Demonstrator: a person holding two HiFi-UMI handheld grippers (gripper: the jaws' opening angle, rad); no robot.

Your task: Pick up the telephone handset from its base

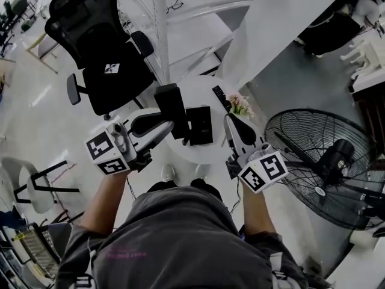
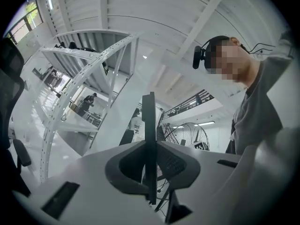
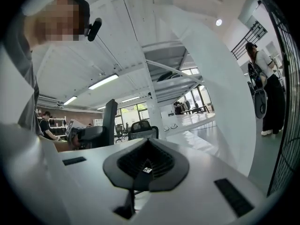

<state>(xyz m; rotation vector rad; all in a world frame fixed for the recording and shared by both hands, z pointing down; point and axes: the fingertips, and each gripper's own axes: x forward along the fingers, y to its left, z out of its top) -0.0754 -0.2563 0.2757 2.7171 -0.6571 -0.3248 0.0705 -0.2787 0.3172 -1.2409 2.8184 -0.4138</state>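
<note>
1. Step in hand, as we read it: the lift. L gripper [image 1: 165,128] has the handset [image 1: 170,104] and holds it up off the base [image 1: 200,125], which sits on the round white table [image 1: 195,92].
2. L tongs: about half open, clamped on the handset. In the left gripper view it stands as a thin dark slab, edge-on and upright, w/ a pad pressed to each flat side. Only ceiling and room show behind it there, no base, so we judge it's clear of the cradle.
3. R gripper [image 1: 233,124]: jaws closed together, nothing btwn them. It hangs just right of the base, over the table edge, not touching the phone.
4. Progress: pick-up looks all but done.
5. Next move calls for a firm, unchanged squeeze and a level wrist. The grip is across a narrow body, so a roll could let it pivot or slip.
6. No cord visible in any view. If there is one, we'd expect it to tug the base, and R is placed to pin it.
</note>
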